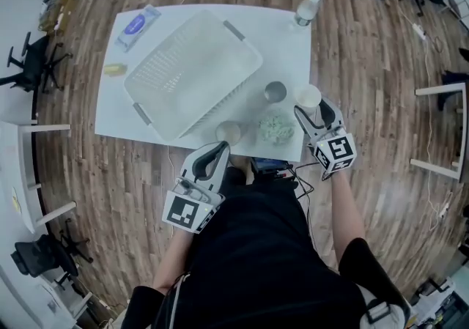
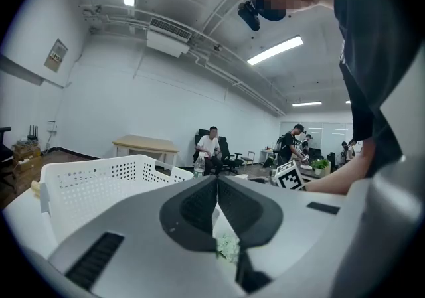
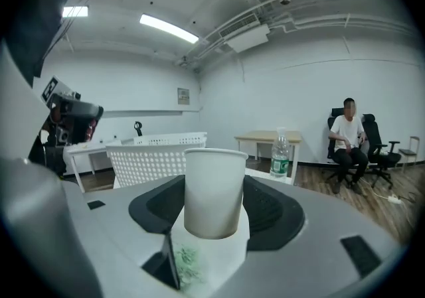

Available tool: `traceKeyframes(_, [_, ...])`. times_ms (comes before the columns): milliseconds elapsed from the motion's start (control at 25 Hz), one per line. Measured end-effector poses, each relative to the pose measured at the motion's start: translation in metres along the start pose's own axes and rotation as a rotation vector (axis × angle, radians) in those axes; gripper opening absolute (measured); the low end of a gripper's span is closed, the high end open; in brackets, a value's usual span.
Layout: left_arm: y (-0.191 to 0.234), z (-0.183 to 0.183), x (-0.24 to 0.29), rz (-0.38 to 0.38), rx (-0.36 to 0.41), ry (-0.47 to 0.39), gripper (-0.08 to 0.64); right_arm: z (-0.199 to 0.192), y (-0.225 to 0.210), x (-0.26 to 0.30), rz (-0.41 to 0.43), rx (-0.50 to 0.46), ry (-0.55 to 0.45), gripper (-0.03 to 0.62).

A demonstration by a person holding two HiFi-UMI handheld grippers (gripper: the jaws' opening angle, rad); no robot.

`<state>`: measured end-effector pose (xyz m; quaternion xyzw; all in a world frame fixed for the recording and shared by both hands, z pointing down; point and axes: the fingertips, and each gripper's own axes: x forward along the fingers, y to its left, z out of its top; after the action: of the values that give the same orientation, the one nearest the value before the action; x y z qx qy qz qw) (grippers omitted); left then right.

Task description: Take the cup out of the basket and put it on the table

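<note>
right gripper [image 3: 214, 209]: pads [image 3: 271, 214] stand wide, one on each side of a white paper cup [image 3: 214, 180], touching its wall at about mid-height. cup upright, mouth up. left gripper [image 2: 216, 182]: jaws pressed together, nothing between them.

cup reads as light and thin-walled, easy to dent; rim and base likely stiffer than the middle. a soft squeeze low on the wall looks safest. smooth paper could slip if tilted.

head view: cup [image 1: 308, 95] is outside the basket [image 1: 168, 78], at the right edge of the table [image 1: 286, 49], near a grey cup [image 1: 275, 91]. right gripper [image 1: 311, 108] behind it, left gripper [image 1: 218, 150] at the near edge. this view can't show pad contact. the right gripper view does, but not whether the base rests on the table.
</note>
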<state>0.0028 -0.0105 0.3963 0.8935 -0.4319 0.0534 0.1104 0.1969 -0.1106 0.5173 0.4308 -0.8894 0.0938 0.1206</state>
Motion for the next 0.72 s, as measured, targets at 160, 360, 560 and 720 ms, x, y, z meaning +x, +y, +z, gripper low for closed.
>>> traceKeyframes(160, [-0.009,-0.013,0.011,-0.006,-0.003,0.057,0.011,-0.049,-0.018,0.015,0.011,-0.02,0.075,0.282])
traceKeyframes(360, [-0.018,-0.026,0.026,-0.013,-0.015,0.11,0.011,-0.085,-0.036,0.044,0.019,-0.018,0.102,0.282])
traceKeyframes(560, [-0.025,-0.039,0.041,-0.006,-0.027,0.185,0.011,-0.107,-0.051,0.073,0.031,-0.027,0.121,0.282])
traceKeyframes(720, [-0.026,-0.047,0.048,0.003,-0.008,0.238,0.011,-0.12,-0.053,0.087,0.06,-0.051,0.128,0.282])
